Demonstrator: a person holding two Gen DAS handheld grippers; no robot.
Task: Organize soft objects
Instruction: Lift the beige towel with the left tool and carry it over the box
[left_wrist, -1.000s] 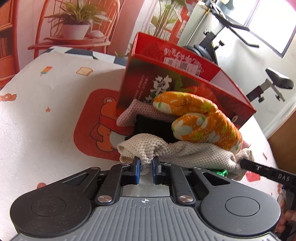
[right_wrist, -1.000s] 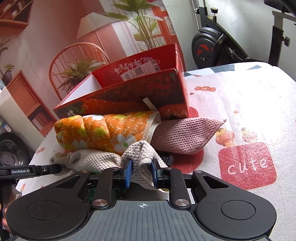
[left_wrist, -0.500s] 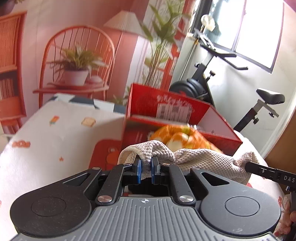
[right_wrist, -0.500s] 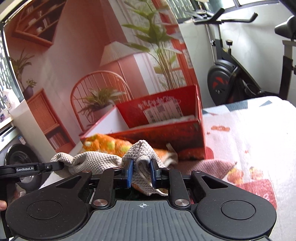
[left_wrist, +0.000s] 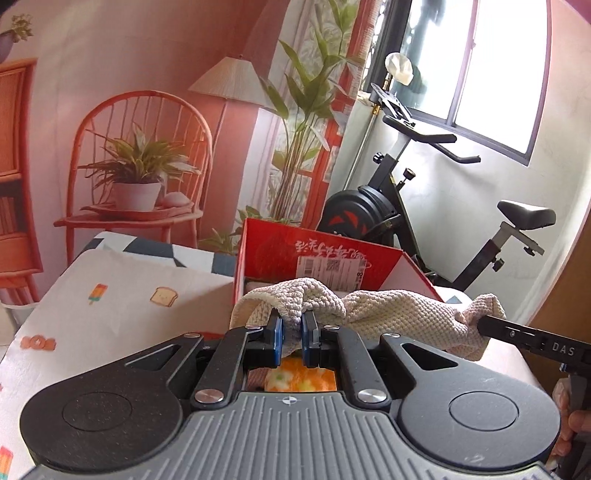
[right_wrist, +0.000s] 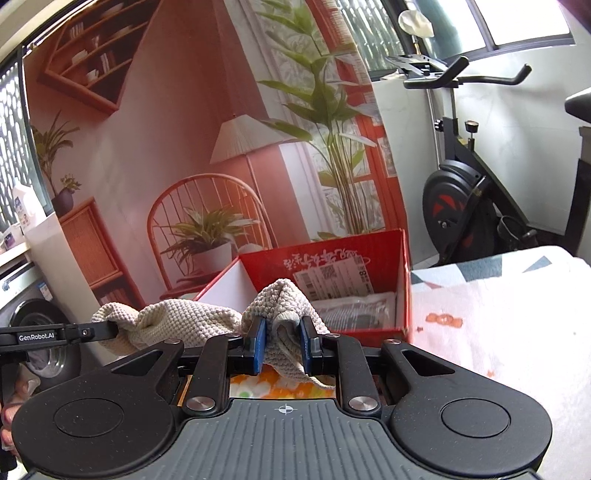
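1. Knitted cream cloth (left_wrist: 391, 310) looks light, limp and thick-woven: in my judgement it will sag wherever it is unsupported, so it is best taken at two ends, as it is taken now, and kept gently taut.
2. At the left end, the left hand-held gripper (left_wrist: 291, 341) has its blue pads narrowed onto a bunched corner of the cloth; the weave bulges up over the fingertips, so the grip looks firm and unlikely to slip.
3. From there the cloth runs rightward as a slack, twisted band, held in the air in front of the red cardboard box (left_wrist: 273, 251) and above the patterned desk (left_wrist: 122, 306).
4. At the right end, the right hand-held gripper (right_wrist: 281, 345) is likewise narrowed on the other corner, with a loose tail of cloth hanging down between and below its pads.
5. Through the gap under each gripper an orange flowered soft item (right_wrist: 273, 384) shows, lying below the lifted cloth and not touching it as far as I can tell.
6. In the right wrist view the box stands open just beyond the cloth, with a pale wrapped bundle (right_wrist: 354, 310) on its floor; what that is I cannot tell.
7. Judged from the task, the cloth is probably bound for the box or for folding; being soft, it risks catching on the box rim if carried low.
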